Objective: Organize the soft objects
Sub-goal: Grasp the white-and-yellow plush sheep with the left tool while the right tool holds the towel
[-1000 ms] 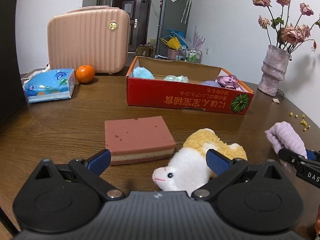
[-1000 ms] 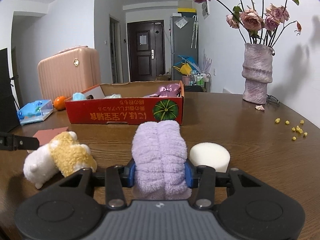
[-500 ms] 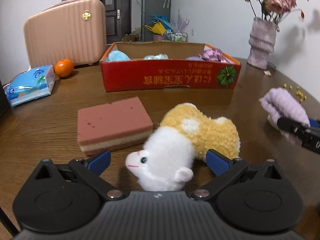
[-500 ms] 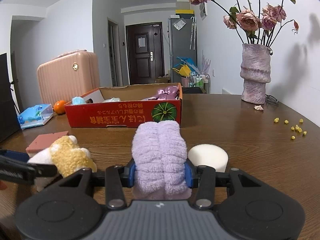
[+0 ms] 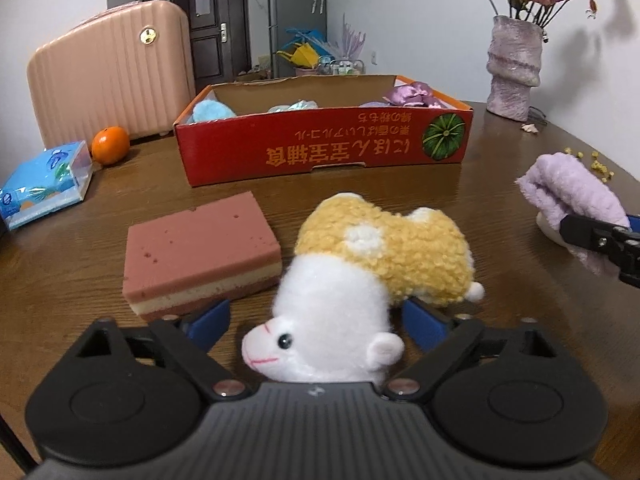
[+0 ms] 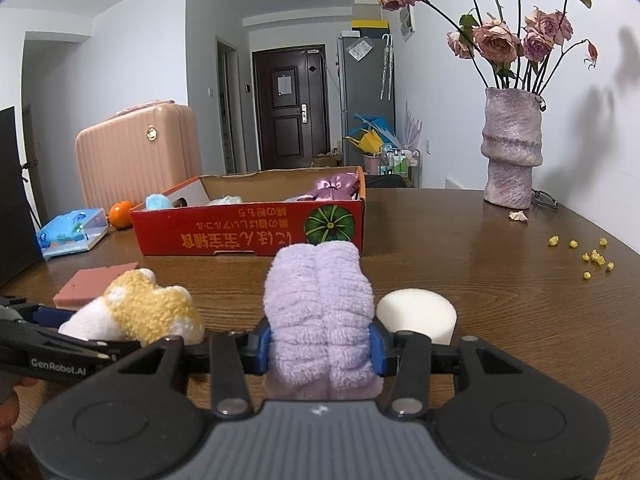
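The left tongs [image 5: 316, 326] have come down around the plush toy [image 5: 372, 264] on the table [image 5: 100, 232], jaws just closing, not yet pressing (right tongs [image 6: 320, 344] clench the purple towel [image 6: 320, 308]). Next: squeeze, lift, carry to the red box [image 5: 320, 148].

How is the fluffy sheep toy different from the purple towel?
The plush sheep is white and yellow with a face; the purple towel is one plain colour, rolled up. The towel is squeezed tight in the right gripper; the sheep lies on the table, with the left gripper just closing around it, pads not yet pressing. Both look soft and fuzzy.
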Demonstrator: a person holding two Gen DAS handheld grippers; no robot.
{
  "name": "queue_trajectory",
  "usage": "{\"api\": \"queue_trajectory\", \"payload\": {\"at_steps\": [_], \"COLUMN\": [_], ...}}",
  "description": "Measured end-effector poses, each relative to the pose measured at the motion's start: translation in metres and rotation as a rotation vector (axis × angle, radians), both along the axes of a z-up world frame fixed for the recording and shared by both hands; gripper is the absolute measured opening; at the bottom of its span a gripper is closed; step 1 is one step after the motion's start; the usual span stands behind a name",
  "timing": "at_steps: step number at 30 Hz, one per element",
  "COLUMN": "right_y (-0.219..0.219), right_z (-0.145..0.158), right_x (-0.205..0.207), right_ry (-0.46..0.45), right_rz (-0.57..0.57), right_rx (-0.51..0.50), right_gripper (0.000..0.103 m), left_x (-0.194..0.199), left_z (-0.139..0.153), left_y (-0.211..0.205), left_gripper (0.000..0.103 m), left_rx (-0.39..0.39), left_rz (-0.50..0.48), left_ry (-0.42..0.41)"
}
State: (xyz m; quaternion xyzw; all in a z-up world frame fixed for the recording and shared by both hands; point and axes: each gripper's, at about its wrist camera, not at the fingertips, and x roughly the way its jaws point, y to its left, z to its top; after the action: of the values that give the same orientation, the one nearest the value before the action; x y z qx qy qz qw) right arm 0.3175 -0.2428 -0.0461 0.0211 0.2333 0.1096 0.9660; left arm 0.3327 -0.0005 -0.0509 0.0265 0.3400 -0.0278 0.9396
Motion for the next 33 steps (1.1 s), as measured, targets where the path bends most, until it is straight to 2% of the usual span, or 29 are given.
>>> {"api": "queue_trajectory", "payload": {"at_steps": [4,8,13,19,33], "right_y": [0.000,0.000,-0.001,0.000,0.001], "right_z": [-0.001,-0.002,-0.001,-0.001,0.001], "right_x": [0.001,0.002,0.001,0.001,-0.002], "right_ry": [0.009,0.012,0.008,0.008,-0.012], "right_rz": [-0.003,-0.006,-0.006,-0.004,0.001], "right_rx": [-0.004,-0.006,-0.001,0.000,-0.006], "right_gripper": [0.045,0.045,0.045,0.045,0.045], "left_x": [0.002,0.002,-0.001,-0.014,-0.041], "left_z": [-0.001,-0.001,0.002,0.014,0.036], "left_y": [-0.001,0.002,0.002,0.003,0.004], "left_gripper": [0.066,0.064,0.059,0.054,0.053], "left_rx": [-0.011,-0.044,-0.046,-0.046,-0.067], "left_rz": [-0.019,-0.037,-0.040,-0.023,0.000], "left_ry": [0.012,0.019,-0.007,-0.094,-0.236]}}
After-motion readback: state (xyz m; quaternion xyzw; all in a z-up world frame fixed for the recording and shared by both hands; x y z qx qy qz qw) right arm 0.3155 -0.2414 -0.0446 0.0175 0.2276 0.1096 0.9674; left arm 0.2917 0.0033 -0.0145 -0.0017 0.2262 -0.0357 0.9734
